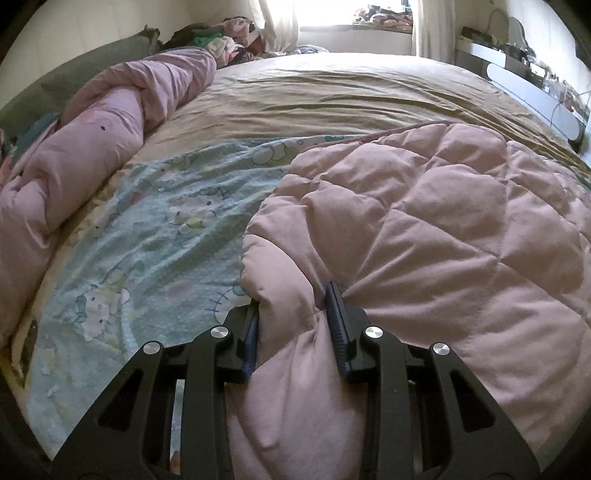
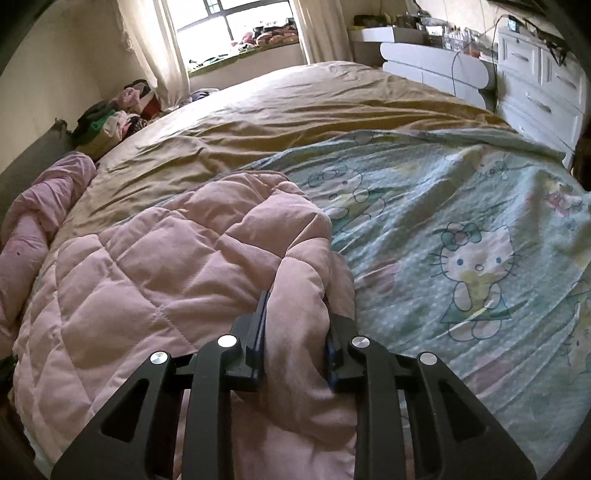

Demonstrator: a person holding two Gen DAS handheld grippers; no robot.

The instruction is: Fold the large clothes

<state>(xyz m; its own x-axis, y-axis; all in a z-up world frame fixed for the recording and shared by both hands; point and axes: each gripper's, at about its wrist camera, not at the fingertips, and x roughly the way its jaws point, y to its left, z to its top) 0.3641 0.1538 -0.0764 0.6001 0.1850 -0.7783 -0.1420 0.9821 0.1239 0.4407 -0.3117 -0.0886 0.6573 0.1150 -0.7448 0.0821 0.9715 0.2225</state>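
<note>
My left claw (image 1: 295, 306) is clenched on a bunched fold of the pink quilted blanket (image 1: 443, 221); the fabric swells out between the two black fingers and runs back toward my camera, so both pads press into it; my right claw (image 2: 295, 314) grips the same pink blanket (image 2: 147, 258) in the same way, a thick roll of cloth squeezed between its fingers. Both claws point downward at a slant over the bed.

From the left wrist I see the blanket's pink quilted side spreading to the right of the claw, its rounded edge folded over; to the left of the claw lies the blanket's printed side (image 1: 155, 236), pale green with cartoon cats, flat on the bed. From the right wrist the layout mirrors this; the pink side heaps to the left of the claw and the printed side (image 2: 461, 229) stretches off to the right, wrinkled but spread out.

Beyond the blanket lies a tan bedsheet (image 1: 332, 96) with loose creases; along the bed's left edge rests a rolled pink duvet (image 1: 92, 147); past it a pile of mixed clothes (image 2: 114, 122) sits in the corner near the wall. At the far end I see a bright window (image 2: 236, 26) with pale curtains; white drawers (image 2: 535, 81) stand to the right of the bed.
</note>
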